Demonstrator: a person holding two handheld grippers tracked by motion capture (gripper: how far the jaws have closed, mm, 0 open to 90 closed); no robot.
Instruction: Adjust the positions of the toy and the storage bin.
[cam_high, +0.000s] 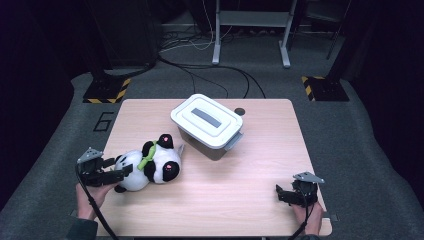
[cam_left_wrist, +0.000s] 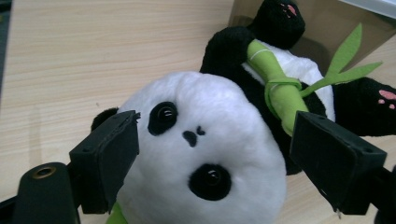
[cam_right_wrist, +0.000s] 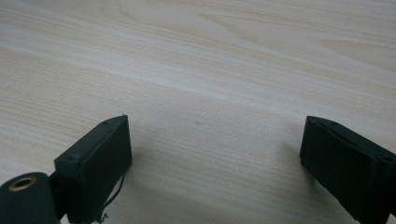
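Panda plush lies on its back at the left-front part of the worktop, head toward the person's left hand, feet toward the lidded box. High view gives the layout: the plush is a white and black lump with a green strip across its chest, its upper foot just beside the grey box's near-left corner; whether they touch, cannot tell. Left gripper view gives the detail missing from above: the face of the panda with both eyes and nose, a green bamboo stalk held against the chest with leaves fanning right, pink paw pads on the black feet, box wall behind.

Left gripper sits at the plush's head. In its own view the left gripper has jaws spread either side of the head, one by each cheek. Pads are not pressing; the right one stands clear of the fur, the left one is close against it. Head sits between the jaws, not pinched.

Right gripper rests at the right-front of the worktop, well apart from plush and box. Its own view has the right gripper with jaws spread wide over bare pale wood grain, holding no object.
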